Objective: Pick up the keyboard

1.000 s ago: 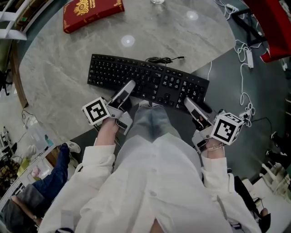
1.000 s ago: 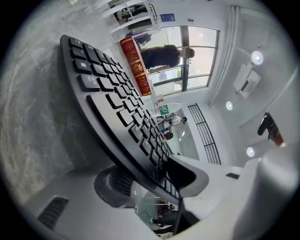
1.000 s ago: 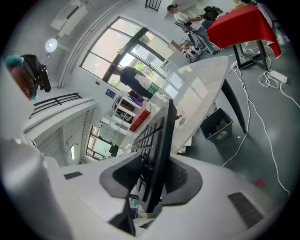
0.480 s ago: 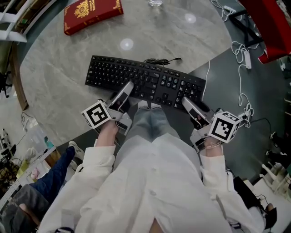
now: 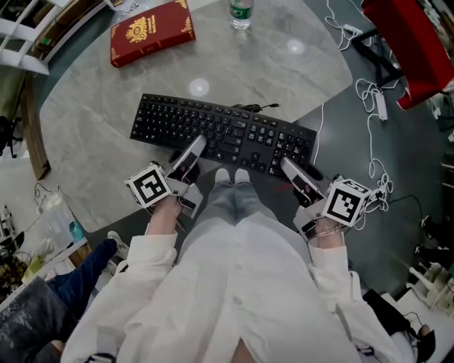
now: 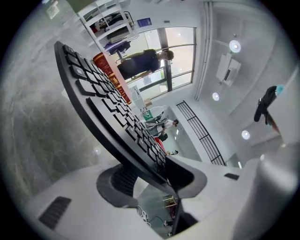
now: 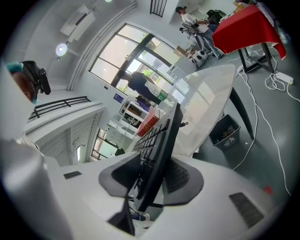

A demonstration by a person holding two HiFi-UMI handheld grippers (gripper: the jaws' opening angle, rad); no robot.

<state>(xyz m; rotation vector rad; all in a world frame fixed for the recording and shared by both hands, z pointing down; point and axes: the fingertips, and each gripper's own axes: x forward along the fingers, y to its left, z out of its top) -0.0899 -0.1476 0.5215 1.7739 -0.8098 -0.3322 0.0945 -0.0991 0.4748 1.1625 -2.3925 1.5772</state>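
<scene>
- My left claw [image 5: 196, 145] has just been closing and now pinches the keyboard [image 5: 234, 131] by its near edge; my right claw [image 5: 286, 166] pinches it too
- Next, I think, lift both sides together, level

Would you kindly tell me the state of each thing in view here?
keyboard, near edge clamped by both claws; lifted or not, unclear
left claw, has just been closing, now shut on the keyboard
right claw, shut on the keyboard
red book, closed, lying flat on the table
bottle, upright
</scene>
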